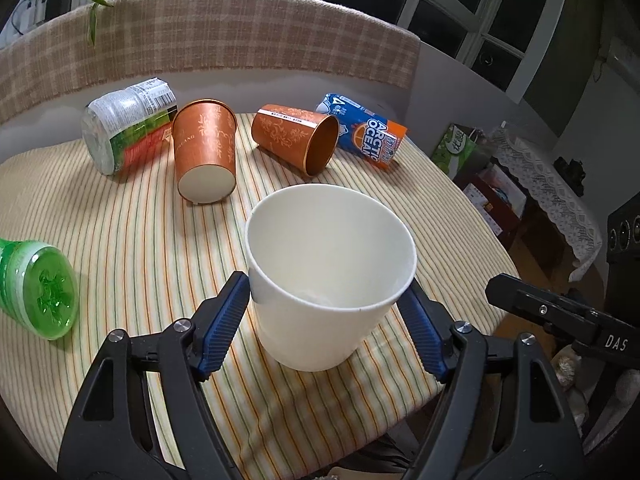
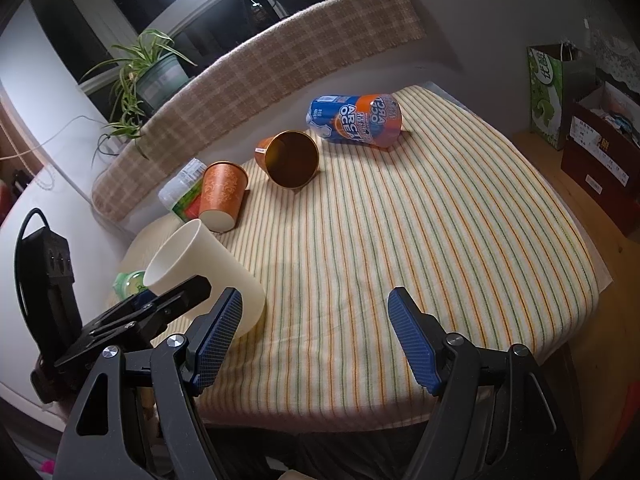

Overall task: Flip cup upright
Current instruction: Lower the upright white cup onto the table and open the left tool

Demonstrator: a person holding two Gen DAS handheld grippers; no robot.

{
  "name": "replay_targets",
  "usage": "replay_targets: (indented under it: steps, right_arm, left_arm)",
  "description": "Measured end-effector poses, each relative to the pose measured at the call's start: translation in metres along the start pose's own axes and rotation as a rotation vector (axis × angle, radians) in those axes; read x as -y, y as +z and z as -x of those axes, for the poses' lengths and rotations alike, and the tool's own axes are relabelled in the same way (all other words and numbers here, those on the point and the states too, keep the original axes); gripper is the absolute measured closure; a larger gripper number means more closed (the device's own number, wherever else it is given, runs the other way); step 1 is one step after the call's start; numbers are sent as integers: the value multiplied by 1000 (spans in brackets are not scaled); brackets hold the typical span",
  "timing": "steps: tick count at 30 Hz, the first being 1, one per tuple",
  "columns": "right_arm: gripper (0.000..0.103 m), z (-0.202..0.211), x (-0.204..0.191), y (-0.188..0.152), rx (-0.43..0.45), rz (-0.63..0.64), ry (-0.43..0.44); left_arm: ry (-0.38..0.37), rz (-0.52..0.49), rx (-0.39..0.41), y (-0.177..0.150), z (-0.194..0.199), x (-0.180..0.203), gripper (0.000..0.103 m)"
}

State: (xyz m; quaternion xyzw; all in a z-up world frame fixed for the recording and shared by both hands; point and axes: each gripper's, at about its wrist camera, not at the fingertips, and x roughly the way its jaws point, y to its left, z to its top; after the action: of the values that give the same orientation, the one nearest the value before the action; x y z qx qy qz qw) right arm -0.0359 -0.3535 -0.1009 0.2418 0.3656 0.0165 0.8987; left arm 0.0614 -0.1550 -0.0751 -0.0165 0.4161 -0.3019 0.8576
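Note:
A white paper cup (image 1: pixel 320 300) sits between the blue pads of my left gripper (image 1: pixel 326 312), mouth up and tilted, its base near the striped cloth. The pads touch both sides of the cup, so the gripper is shut on it. In the right wrist view the same cup (image 2: pixel 208 268) leans with its mouth to the upper left, and the left gripper's black body (image 2: pixel 136 316) is against it. My right gripper (image 2: pixel 316 312) is open and empty over the near edge of the cloth.
Two orange paper cups (image 1: pixel 206 152) (image 1: pixel 298 138) lie on their sides on the striped tablecloth (image 1: pixel 140 240). A blue Arctic Ocean can (image 1: pixel 366 132), a clear bottle (image 1: pixel 124 128) and a green bottle (image 1: pixel 36 288) also lie there. A plaid-covered bench back (image 1: pixel 224 40) runs behind.

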Motion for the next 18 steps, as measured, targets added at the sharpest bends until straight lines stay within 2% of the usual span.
replay_targets:
  steps: [9, 12, 18]
  right_arm:
    - [28, 2, -6, 0, 6, 17, -4]
    - [28, 3, -8, 0, 8, 23, -5]
    - [28, 4, -14, -1, 14, 41, -6]
  left_arm:
    - [-24, -10, -24, -6, 1, 1, 22]
    - [-18, -6, -28, -8, 3, -1, 14]
    - [-11, -7, -21, -14, 11, -6, 13]
